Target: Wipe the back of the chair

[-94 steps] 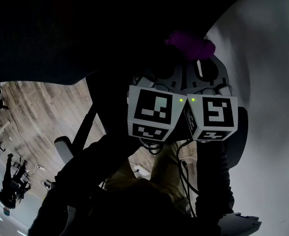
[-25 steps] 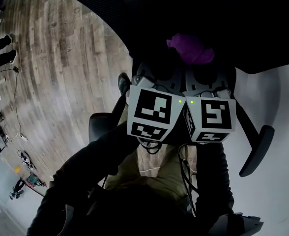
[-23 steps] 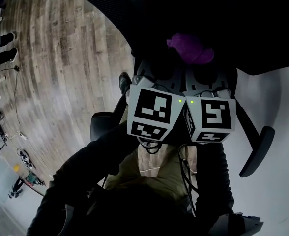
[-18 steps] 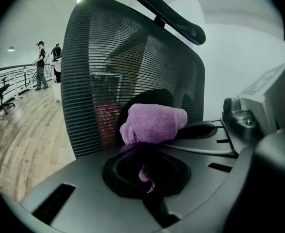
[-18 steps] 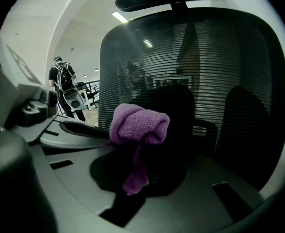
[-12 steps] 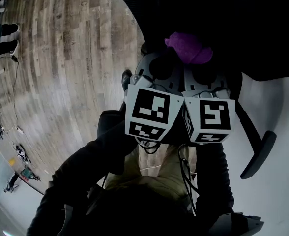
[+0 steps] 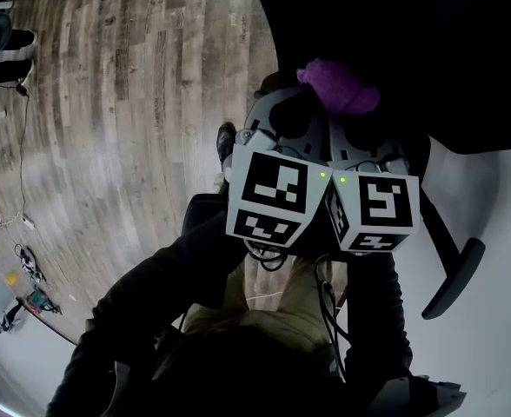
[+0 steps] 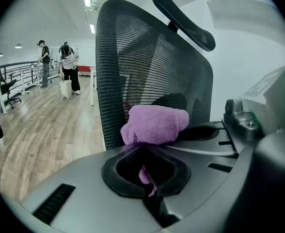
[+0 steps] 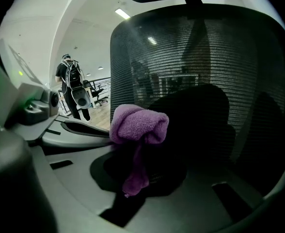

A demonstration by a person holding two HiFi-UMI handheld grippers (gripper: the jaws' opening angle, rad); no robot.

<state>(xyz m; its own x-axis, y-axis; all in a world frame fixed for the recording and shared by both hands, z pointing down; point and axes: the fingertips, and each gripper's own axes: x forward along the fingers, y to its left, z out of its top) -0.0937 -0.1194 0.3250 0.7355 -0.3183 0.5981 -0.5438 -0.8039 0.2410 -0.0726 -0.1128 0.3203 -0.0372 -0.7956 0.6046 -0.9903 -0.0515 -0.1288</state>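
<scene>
Head view: left gripper (image 7: 283, 127) and right gripper (image 7: 366, 137) side by side at centre frame, marker cubes touching, both pointed up at a dark chair (image 7: 394, 24) filling the upper right. Purple cloth (image 7: 338, 85) bunched at the tips of both, set against the dark chair. Left gripper view: jaws closed, a strand of the cloth pinched in the slit between them, the rest of it a rounded wad sitting just above, centre frame. Right gripper view: jaws likewise closed on a hanging tail of the same cloth, wad left of centre. So both tools grip the one cloth. Black mesh back (image 9: 205, 81) of the chair stands upright right behind the wad in both gripper views; actual contact with the mesh cannot be told. Headrest (image 8: 183, 18) tilted at the top of the back, upper centre. One armrest (image 7: 451, 276) shows at lower right of the head view. Wood floor (image 7: 134, 102) across the left. Two people (image 8: 67, 67) stand far off at upper left, near a railing (image 8: 16, 69).
</scene>
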